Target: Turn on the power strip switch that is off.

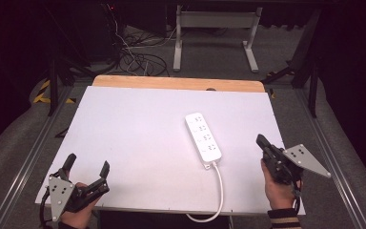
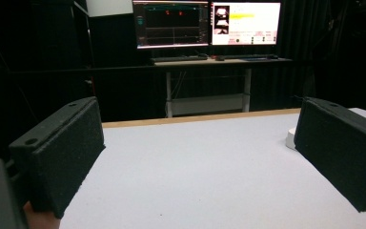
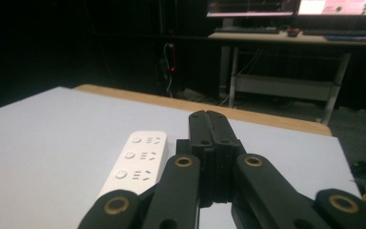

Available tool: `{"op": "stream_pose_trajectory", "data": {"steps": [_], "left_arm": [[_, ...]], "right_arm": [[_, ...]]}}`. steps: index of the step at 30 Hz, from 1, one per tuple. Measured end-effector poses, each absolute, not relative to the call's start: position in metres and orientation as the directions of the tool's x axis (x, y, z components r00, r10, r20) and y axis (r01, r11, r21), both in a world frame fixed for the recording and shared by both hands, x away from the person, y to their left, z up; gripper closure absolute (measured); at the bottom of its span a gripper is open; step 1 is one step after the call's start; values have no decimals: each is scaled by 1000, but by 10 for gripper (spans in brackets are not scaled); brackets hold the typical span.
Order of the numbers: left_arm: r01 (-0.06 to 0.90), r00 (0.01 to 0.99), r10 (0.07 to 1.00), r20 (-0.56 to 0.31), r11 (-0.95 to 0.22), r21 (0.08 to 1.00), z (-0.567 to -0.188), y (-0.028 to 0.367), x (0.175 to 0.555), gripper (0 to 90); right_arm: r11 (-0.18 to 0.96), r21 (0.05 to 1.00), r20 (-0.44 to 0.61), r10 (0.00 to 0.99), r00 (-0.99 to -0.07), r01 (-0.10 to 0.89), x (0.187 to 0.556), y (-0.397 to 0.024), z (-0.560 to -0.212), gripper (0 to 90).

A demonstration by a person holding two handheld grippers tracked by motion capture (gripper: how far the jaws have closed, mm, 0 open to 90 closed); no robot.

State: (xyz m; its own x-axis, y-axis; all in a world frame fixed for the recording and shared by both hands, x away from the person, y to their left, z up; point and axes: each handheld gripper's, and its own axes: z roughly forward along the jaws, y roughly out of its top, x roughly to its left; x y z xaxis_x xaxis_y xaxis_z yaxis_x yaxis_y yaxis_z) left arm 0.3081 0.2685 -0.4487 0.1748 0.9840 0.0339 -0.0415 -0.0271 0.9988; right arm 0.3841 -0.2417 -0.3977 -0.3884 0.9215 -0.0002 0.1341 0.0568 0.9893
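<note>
One white power strip [image 1: 203, 136] lies on my table [image 1: 124, 138], my left gripper [image 1: 87, 164] spread wide, my right gripper [image 1: 262, 141] pinched empty.

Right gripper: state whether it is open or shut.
Shut. The right gripper has its two black jaws pressed together with nothing between them, beside the power strip.

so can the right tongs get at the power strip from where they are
Probably yes. The right tongs sit shut just right of the power strip, with bare table between them; they would need to open first.
</note>
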Motion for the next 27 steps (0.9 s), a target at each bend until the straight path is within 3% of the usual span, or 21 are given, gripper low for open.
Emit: {"op": "stream_pose_trajectory", "data": {"steps": [3, 5, 7, 12, 20, 23, 27], "left_arm": [[-37, 170, 985, 28, -22, 999, -449, 270, 307, 35], [-38, 171, 985, 26, -20, 999, -449, 270, 307, 36], [-40, 171, 985, 30, -23, 999, -449, 270, 307, 37], [-36, 175, 984, 30, -24, 999, -450, 269, 308, 37], [-38, 185, 982, 33, -27, 999, -450, 269, 307, 40], [-37, 186, 982, 35, -28, 999, -450, 269, 307, 42], [-36, 190, 981, 39, -33, 999, -450, 268, 307, 42]], "right_arm": [[82, 980, 2, 906, -424, 180, 394, -230, -389, 900], [111, 965, 1, 905, -426, 238, 403, -221, -386, 900], [147, 923, 32, 892, -450, 356, 416, -211, -383, 900], [237, 847, 1, 895, -447, 477, 443, -182, -380, 900], [269, 774, 41, 882, -469, 573, 475, -147, -384, 900], [268, 704, 115, 871, -477, 658, 487, -137, -391, 885], [310, 630, 106, 874, -474, 712, 496, -124, -401, 900]]}}
